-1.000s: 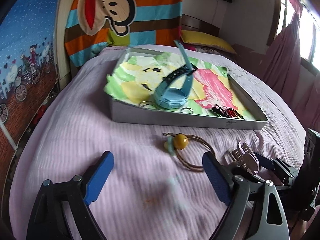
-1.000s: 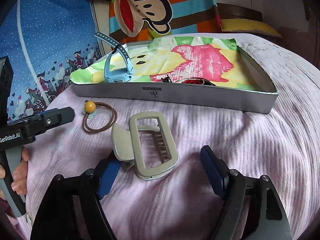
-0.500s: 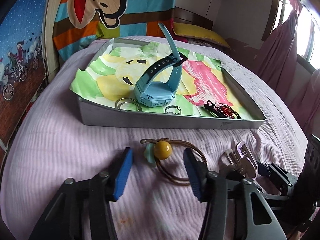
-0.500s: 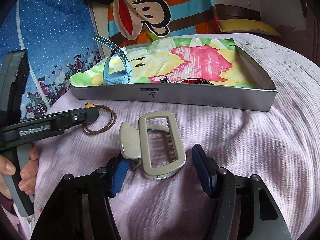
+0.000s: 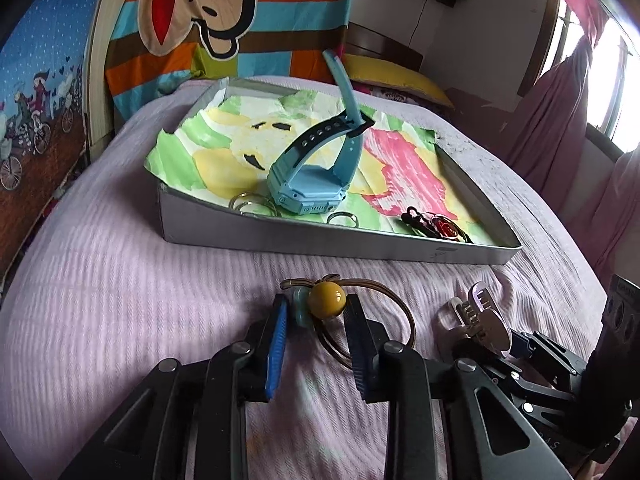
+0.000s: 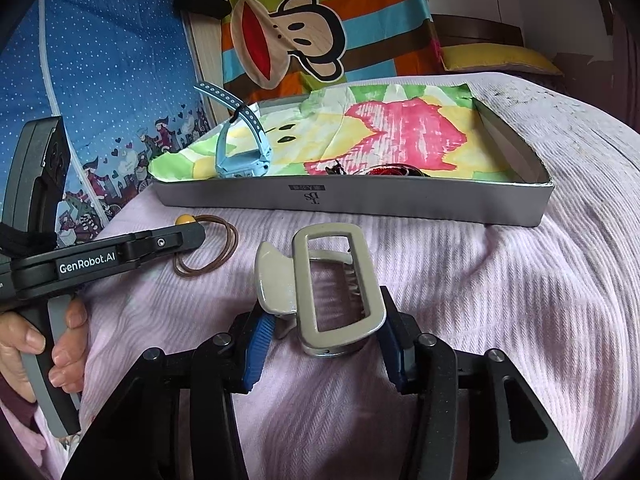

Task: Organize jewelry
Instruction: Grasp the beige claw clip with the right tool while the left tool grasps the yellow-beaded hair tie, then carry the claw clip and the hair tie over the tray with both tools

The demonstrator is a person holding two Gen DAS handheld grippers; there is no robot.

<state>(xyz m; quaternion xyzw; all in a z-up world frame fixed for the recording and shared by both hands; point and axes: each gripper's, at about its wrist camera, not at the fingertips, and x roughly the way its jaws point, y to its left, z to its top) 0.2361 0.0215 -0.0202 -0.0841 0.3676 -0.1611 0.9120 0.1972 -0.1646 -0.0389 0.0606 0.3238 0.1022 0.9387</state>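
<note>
While watch (image 5: 308, 184) and rings sit in the tray (image 5: 320, 240), left gripper (image 5: 314, 312) pinches hair tie (image 5: 326, 300), right gripper (image 6: 320, 332) clamps claw clip (image 6: 336, 284), both unboxed.

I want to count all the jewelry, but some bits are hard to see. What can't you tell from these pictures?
- Small red and black trinkets in the grey metal tray: right wrist view, tray wall hides most.
- Thin metal rings: left wrist view, partly behind the light blue plastic watch and tray wall.
- Yellow-bead brown hair tie: right wrist view, left claw covers the bead.
</note>
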